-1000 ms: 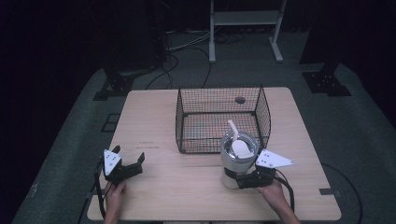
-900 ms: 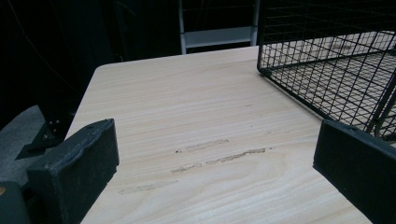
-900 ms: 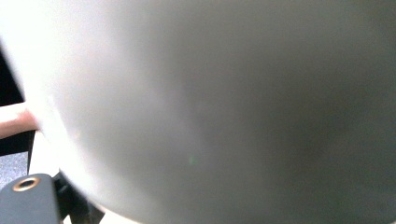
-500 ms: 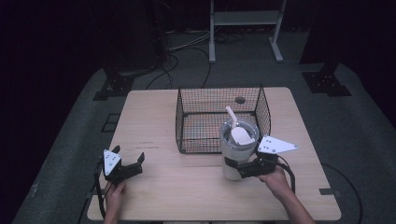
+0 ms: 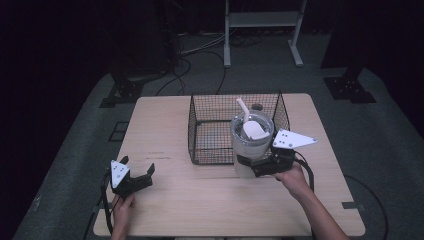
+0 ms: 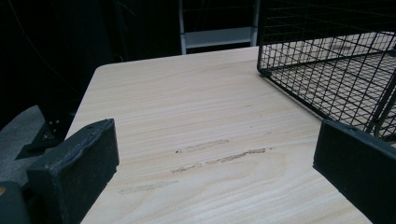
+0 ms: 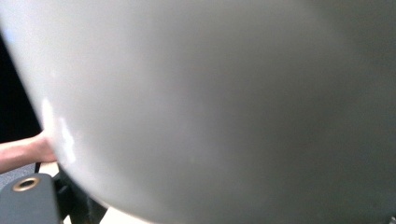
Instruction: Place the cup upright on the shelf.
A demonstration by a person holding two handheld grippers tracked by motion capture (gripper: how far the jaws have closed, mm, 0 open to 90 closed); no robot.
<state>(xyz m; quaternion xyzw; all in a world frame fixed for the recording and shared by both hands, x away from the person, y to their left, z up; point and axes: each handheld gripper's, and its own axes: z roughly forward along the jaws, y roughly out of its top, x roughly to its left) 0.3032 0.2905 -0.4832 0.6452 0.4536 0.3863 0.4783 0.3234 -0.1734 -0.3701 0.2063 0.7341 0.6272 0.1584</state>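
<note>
Tumbler [image 5: 251,145]: translucent, white scoop inside, rising at the basket's [image 5: 210,135] 5 o'clock corner.
Right hand-held gripper [image 5: 252,167]: clamping the tumbler's base.
Left hand-held gripper [image 5: 137,172]: gaping wide, idling on the desk [image 5: 165,125].

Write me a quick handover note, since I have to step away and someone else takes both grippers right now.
Right gripper: shut on the tumbler, gripped low on its body and held at the near edge of the wire basket; lid and straw on.
Left gripper: open, holding nothing, at the near-left of the table.
Done: tumbler picked up.
Left, probably: carry it over the basket wall, set it inside, release.
</note>
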